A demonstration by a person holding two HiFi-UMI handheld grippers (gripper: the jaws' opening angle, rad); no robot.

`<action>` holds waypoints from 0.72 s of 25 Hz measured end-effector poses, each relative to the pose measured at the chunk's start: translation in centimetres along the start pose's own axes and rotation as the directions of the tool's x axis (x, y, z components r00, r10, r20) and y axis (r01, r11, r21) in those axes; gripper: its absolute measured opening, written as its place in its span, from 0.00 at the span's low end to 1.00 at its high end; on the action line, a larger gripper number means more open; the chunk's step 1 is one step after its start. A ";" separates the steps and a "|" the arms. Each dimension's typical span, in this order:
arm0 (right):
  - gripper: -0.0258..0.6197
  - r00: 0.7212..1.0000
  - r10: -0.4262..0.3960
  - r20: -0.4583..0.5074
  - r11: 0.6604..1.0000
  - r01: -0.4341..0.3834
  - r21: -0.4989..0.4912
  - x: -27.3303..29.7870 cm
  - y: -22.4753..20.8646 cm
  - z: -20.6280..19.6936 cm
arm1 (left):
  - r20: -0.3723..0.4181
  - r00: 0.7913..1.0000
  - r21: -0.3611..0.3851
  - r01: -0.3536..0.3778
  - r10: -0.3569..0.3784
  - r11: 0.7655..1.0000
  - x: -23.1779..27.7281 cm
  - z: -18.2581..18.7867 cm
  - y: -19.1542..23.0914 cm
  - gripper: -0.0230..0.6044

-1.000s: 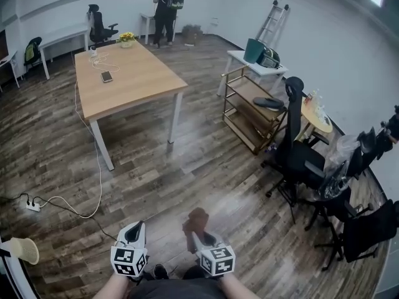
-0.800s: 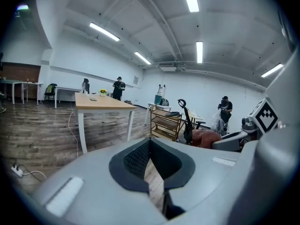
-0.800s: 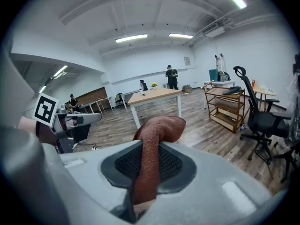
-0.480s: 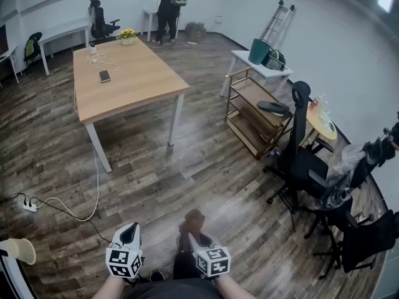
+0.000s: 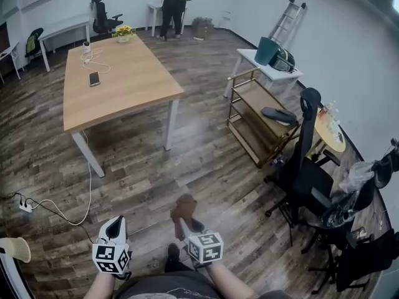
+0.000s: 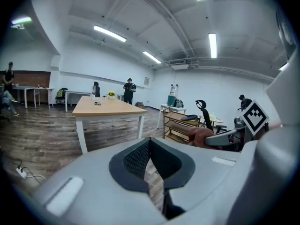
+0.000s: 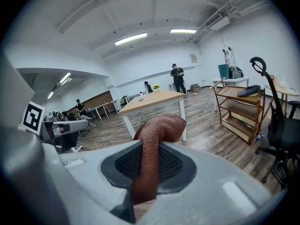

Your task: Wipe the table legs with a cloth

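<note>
Wood flooring [image 5: 156,179] lies between the person and the table [image 5: 124,73], its white legs [image 5: 169,124] well ahead. The right gripper [image 7: 147,165] clamps the brown cloth [image 7: 159,128]; the left gripper [image 6: 149,163] is closed on nothing. This looks like the approach step, and the next move is to bring the cloth against a leg.

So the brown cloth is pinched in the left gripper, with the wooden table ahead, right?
No: the brown cloth is pinched in the right gripper, as the right gripper view shows. The wooden table does stand ahead.
</note>
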State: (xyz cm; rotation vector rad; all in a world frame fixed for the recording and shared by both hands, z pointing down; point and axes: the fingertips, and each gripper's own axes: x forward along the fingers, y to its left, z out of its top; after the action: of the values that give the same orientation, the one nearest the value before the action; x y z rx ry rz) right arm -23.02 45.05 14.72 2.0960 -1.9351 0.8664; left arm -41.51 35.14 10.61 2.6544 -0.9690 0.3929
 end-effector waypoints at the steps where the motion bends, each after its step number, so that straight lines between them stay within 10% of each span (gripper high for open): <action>1: 0.14 1.000 0.003 0.003 1.000 -0.003 -0.002 0.4 -1.1 0.8 | 0.010 1.000 -0.003 -0.020 0.020 1.000 1.0 0.7 0.1 0.07; 9: 0.14 1.000 0.000 -0.003 0.998 -0.001 -0.067 2.8 -7.1 4.3 | 0.071 0.990 0.000 -0.121 0.120 0.993 6.2 5.2 1.1 0.07; 18: 0.14 1.000 -0.022 -0.019 0.999 0.021 -0.039 8.2 -9.2 7.9 | 0.033 0.998 -0.009 -0.061 0.061 0.998 12.8 6.2 2.9 0.07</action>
State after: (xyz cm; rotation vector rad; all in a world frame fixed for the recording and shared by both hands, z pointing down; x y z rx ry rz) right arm -11.92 35.53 14.85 2.0755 -1.9005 0.8349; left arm -33.01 23.41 9.89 2.6369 -1.0619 0.3582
